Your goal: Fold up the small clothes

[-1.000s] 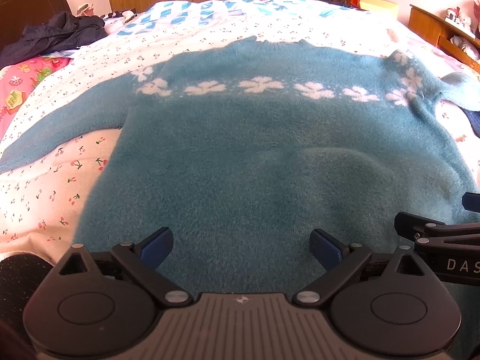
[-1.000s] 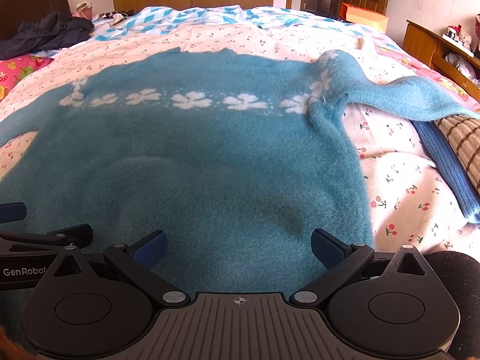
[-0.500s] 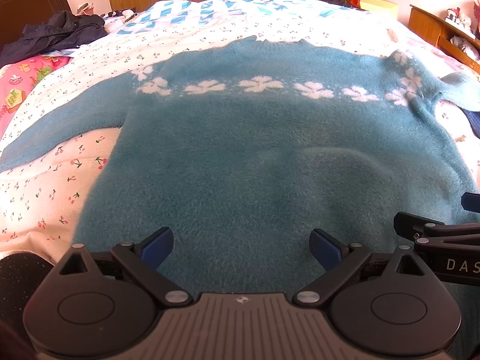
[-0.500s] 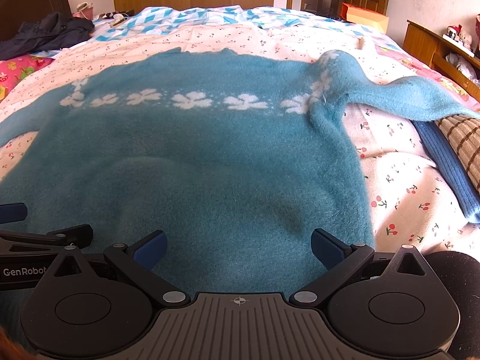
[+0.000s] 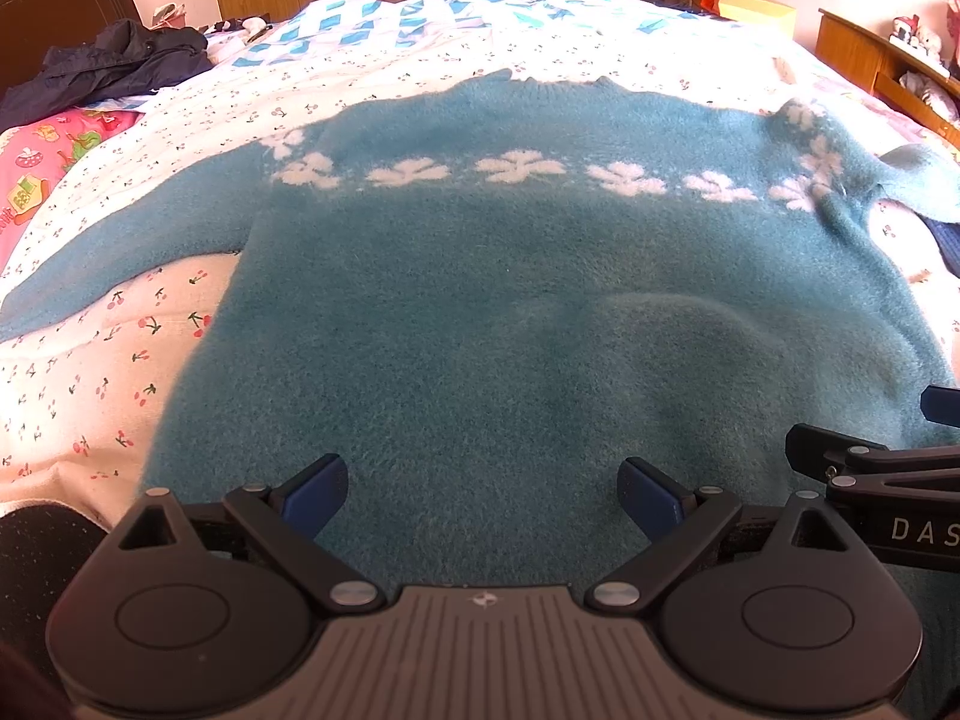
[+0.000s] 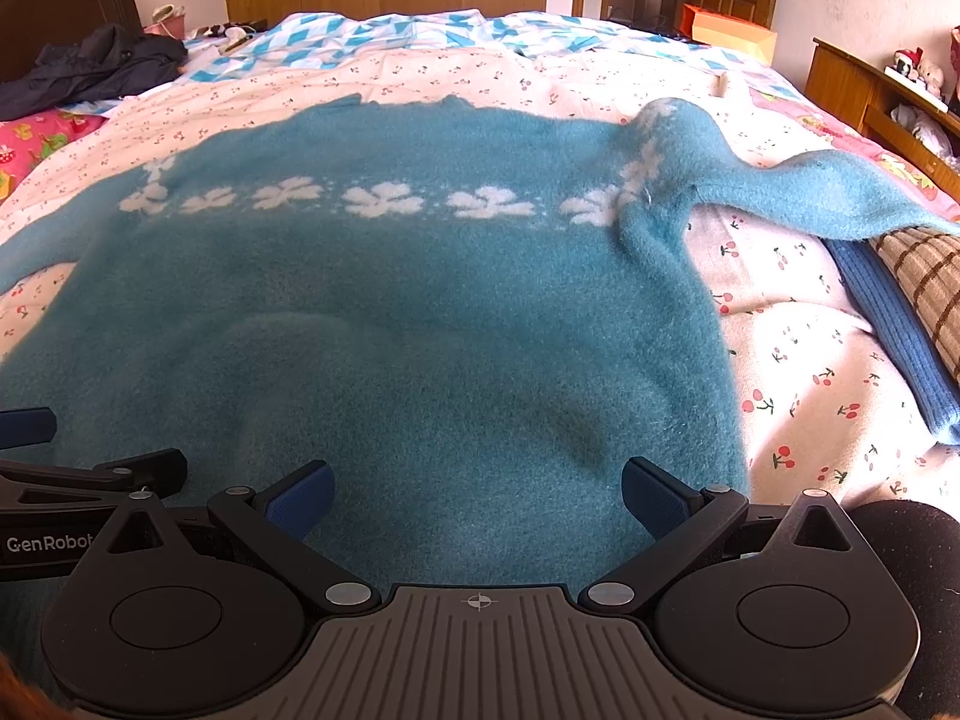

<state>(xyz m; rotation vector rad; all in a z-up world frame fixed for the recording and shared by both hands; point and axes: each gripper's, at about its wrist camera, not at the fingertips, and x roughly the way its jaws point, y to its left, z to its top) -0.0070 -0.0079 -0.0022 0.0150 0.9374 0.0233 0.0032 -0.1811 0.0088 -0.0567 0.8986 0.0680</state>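
A fuzzy teal knit sweater with white flowers (image 5: 510, 312) lies flat on the cherry-print bedsheet (image 5: 90, 396); left gripper (image 5: 483, 495) and right gripper (image 6: 477, 495), both released, sit at its six-o'clock hem.

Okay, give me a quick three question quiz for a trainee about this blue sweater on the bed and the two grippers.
1. True or false: the blue sweater lies spread flat on the bed.
2. Multiple choice: the left hand-held gripper is A) open, B) shut on the hem.
3. Fill in: the sweater's white motifs look like ____.

Key: 1 true; 2 A; 3 flowers. The right hand-held gripper is open too.
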